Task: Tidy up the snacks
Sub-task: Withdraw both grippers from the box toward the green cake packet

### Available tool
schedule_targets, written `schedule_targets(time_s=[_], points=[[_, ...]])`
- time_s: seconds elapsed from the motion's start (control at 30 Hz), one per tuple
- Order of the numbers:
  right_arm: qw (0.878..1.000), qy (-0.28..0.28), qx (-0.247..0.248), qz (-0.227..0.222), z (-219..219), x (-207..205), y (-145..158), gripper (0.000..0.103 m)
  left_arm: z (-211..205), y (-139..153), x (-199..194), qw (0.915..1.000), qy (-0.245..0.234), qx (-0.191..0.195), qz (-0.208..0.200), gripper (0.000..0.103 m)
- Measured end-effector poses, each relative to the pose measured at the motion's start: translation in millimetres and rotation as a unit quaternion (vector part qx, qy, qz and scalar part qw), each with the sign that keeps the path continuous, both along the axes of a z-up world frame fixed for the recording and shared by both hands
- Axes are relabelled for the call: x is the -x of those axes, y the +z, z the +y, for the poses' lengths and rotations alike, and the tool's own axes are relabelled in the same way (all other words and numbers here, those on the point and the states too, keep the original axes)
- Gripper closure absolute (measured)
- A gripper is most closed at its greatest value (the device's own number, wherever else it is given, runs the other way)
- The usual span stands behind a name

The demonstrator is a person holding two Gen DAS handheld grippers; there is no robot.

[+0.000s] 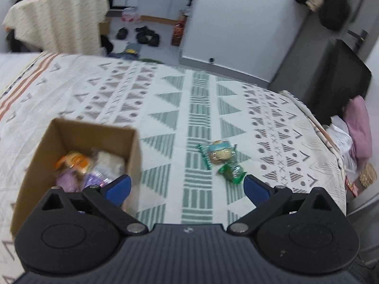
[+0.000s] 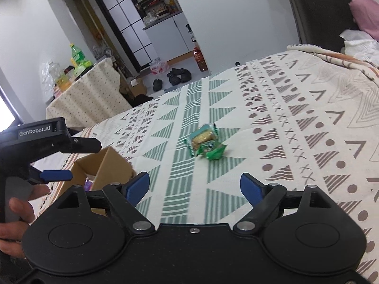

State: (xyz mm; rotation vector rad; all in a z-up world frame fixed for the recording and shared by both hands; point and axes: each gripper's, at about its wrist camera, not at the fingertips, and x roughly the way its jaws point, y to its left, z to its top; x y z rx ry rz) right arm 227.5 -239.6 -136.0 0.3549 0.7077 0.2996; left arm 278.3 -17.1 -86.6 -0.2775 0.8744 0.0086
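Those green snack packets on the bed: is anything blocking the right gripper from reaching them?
Nothing visible does. The green snack packets lie on open bedspread ahead of the right gripper, whose jaws are open. The cardboard box sits off to the left.

My left gripper (image 1: pixel 187 187) hangs wide open and empty above the patterned bed (image 1: pixel 165 99). A cardboard box (image 1: pixel 78 139) holding snack packets (image 1: pixel 90 165) sits at my left; two green-wrapped snacks (image 1: pixel 222 159) lie together just ahead.
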Motion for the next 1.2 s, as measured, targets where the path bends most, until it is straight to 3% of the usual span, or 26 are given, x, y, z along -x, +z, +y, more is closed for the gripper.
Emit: schedule_targets(time_s=[0.53,1.2], points=[[0.999,0.020,-0.034,0.010,-1.2,-49.5,-37.4,0.025,-27.8,-22.3,-67.1,0.9997,-0.008,-0.022,0.011,0.004],[0.999,0.043,-0.008,0.025,18.2,-130.8,-83.2,0.025,-42.3,-87.0,-147.3,0.9981,0.012,0.034,0.051,0.009]])
